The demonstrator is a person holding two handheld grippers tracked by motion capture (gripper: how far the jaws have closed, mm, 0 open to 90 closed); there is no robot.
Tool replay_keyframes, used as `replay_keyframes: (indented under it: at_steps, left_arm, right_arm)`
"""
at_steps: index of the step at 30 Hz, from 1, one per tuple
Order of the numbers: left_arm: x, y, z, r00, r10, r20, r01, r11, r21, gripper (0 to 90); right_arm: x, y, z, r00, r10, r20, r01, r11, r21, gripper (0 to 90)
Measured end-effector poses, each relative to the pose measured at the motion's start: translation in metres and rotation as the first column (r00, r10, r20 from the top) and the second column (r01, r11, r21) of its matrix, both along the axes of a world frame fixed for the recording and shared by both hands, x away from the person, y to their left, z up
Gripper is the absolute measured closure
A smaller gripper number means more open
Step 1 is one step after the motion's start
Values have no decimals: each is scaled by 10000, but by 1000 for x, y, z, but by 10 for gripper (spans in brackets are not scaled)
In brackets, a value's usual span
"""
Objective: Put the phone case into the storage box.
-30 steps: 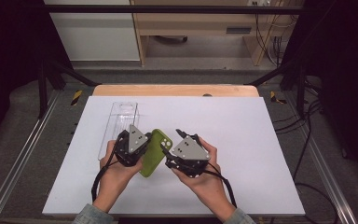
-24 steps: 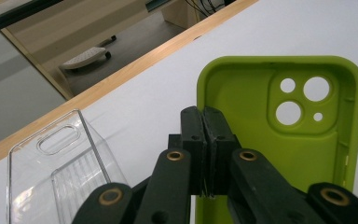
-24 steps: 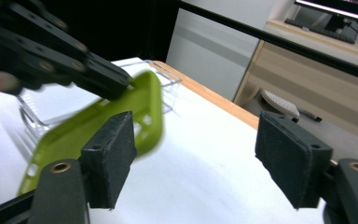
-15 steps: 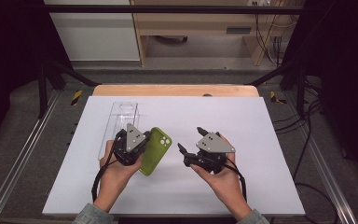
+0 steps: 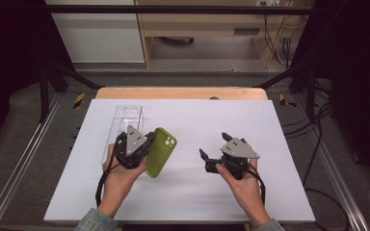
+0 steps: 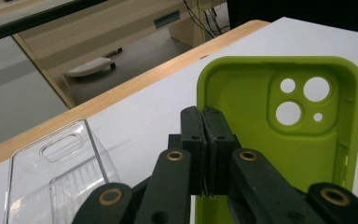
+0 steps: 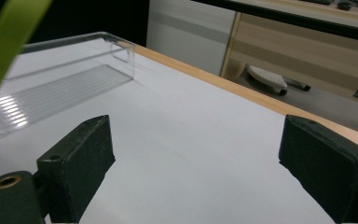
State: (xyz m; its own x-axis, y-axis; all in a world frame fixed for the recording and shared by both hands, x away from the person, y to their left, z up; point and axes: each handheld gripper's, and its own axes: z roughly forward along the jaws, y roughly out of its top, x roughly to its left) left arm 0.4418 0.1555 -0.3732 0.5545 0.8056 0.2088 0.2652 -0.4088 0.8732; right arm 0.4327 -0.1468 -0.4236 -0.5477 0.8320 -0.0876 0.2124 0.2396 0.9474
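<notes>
Landmark: clear tray (image 5: 125, 126) at counter (image 5: 270, 125) back-left. Your left claw (image 5: 136, 149) is pinching the green phone case (image 5: 160, 151) by its edge, held just right of the tray. Right claw (image 5: 215, 152) sits spread and empty, well right of the tray. Looks like a one-handed hold step; next, likely carry the case over and set it in the tray.

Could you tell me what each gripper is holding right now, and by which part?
The left gripper pinches the green phone case by its long side edge. The right gripper is open and holds nothing.
</notes>
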Motion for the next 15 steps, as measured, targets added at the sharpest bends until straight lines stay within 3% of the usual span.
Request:
replay_keyframes:
  at_steps: [3,6,8,12,15]
  left_arm:
    - [2,3,2,9996,180,199,-178,9998,-110,878]
    - [5,7,6,9983,437,381,-426,9987,-294,877]
    - [8,10,10,9962,603,624,-577,9974,-428,878]
    - [13,17,17,9931,998,613,-946,9920,-839,877]
    - [17,21,21,9896,1237,735,-1168,9889,-919,878]
  right_arm:
    - [-1,-12,-9,9998,-165,-82,165,9998,-75,98]
    - [-6,-28,-21,9986,-248,-473,259,9994,233,88]
    - [-10,-37,-28,9982,-350,-491,360,9992,197,92]
    - [-16,-55,-38,9965,-693,-463,701,9974,159,95]
    - [-19,-66,-43,9957,-836,-410,844,9963,163,95]
